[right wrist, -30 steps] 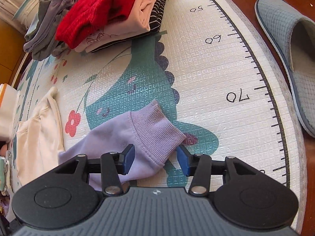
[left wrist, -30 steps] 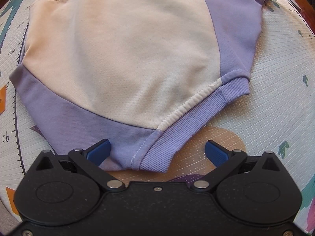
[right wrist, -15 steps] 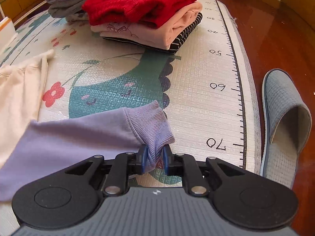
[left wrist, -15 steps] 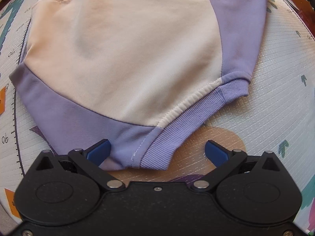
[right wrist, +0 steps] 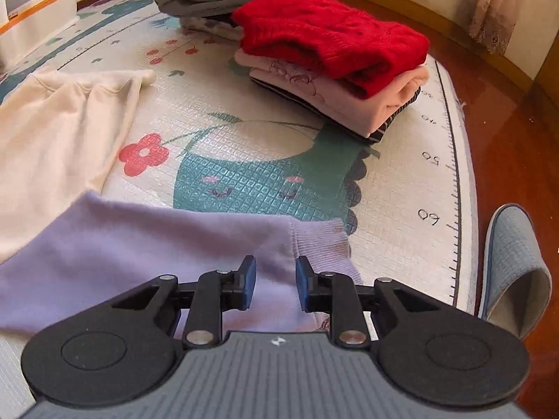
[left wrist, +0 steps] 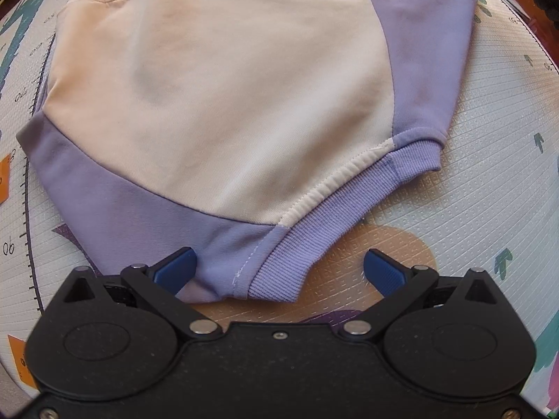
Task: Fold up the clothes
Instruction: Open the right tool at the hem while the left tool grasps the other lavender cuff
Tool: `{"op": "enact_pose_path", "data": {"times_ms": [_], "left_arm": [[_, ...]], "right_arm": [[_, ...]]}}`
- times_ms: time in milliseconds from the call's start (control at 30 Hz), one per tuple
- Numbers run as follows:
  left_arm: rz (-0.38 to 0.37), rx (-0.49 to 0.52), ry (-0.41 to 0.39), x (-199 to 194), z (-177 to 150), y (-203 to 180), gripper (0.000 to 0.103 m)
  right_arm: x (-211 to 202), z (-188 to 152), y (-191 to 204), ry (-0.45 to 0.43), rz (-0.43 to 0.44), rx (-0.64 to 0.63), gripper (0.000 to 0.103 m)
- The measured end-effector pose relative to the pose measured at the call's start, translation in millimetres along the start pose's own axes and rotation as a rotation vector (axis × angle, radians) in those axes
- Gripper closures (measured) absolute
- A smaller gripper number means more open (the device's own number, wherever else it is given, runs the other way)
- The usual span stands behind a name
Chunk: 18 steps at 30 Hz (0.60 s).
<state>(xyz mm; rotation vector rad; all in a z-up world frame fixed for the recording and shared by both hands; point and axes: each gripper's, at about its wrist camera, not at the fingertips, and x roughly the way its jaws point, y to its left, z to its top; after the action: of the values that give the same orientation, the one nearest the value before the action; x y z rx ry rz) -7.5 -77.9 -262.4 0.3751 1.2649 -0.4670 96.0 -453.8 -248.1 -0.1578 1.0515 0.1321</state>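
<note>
Sweatshirt (left wrist: pixel 216 97) lay flat on play mat (left wrist: pixel 489 181); left tool (left wrist: pixel 279 269) spread wide over its hem corner, pinching nothing; right tool (right wrist: pixel 275 288) narrowly gapped, lilac sleeve cuff (right wrist: pixel 321 244) between pads; whether they pinched it: cannot tell; folded stack (right wrist: pixel 332 56) well apart.

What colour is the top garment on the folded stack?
Red, a chunky knit sweater; clearest in the right wrist view.
</note>
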Motion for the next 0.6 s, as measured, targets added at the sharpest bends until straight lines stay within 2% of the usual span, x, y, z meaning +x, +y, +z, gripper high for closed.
{"op": "enact_pose_path", "data": {"times_ms": [133, 167, 267, 333, 367, 467, 500, 533, 600], "left_arm": [[-0.001, 0.0, -0.01, -1.0, -3.1, 0.0, 0.0], [-0.003, 0.005, -0.011, -1.3, -3.6, 0.2, 0.0], [-0.021, 0.018, 0.015, -5.6, -3.9, 3.6, 0.0], [-0.061, -0.004, 0.037, -11.4, -4.4, 11.5, 0.0], [-0.109, -0.014, 0.038, -16.9, -4.5, 18.3, 0.0], [-0.208, -0.028, -0.006, -39.2, -2.9, 41.2, 0.0], [-0.229, -0.06, -0.048, -46.6, -22.8, 76.0, 0.0], [-0.229, -0.105, -0.092, -56.7, -7.8, 88.4, 0.0], [-0.157, -0.251, -0.182, -67.4, -0.5, 129.8, 0.001]], "right_arm": [[11.6, 1.6, -9.5, 0.065, 0.013, -0.01, 0.074], [9.0, 3.5, -7.2, 0.044, 0.005, -0.016, 0.07], [2.6, 7.9, 5.5, 0.005, -0.028, -0.04, 0.07], [-1.2, 9.3, 21.1, -0.013, -0.045, -0.082, 0.07], [-3.5, 10.1, 31.7, -0.022, -0.033, -0.104, 0.07], [-16.8, 13.0, 72.2, -0.051, 0.055, -0.187, 0.069], [-20.8, 14.1, 86.7, -0.059, 0.086, -0.221, 0.069], [-23.4, 15.4, 102.1, -0.063, 0.119, -0.258, 0.068], [-29.1, 17.3, 132.6, -0.067, 0.186, -0.332, 0.066]]}}
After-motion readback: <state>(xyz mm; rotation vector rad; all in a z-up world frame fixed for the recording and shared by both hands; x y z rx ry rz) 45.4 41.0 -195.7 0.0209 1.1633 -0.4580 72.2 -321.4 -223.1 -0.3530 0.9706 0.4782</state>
